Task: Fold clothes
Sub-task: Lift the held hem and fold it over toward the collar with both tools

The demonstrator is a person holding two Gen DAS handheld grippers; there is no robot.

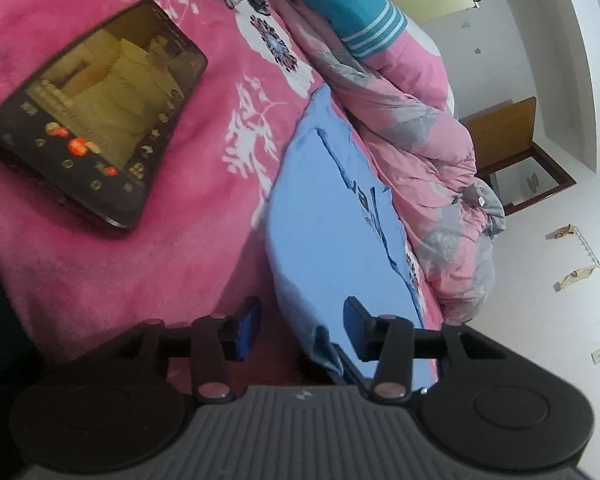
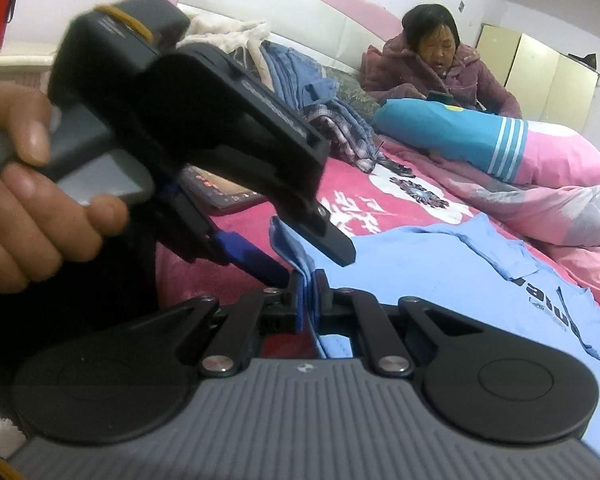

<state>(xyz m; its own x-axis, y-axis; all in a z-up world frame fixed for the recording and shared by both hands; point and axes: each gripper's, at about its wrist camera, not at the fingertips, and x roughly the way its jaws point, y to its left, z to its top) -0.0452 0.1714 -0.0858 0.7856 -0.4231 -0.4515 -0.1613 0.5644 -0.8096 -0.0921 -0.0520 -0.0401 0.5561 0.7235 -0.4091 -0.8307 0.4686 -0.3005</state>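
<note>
Left wrist view gives us a bed under a fuzzy pink blanket with white floral print, white walls and a wooden door frame beyond. Our left gripper hangs with its jaws spread wide and nothing between them, over the near edge of the light blue T-shirt, which lies flat along a rumpled pink and grey quilt. A smartphone with a lit screen rests on the blanket, apart from the shirt. In the right wrist view, our right gripper pinches a raised fold of the shirt's soft cotton. A person in a padded jacket sits at the far side of the bed.
</note>
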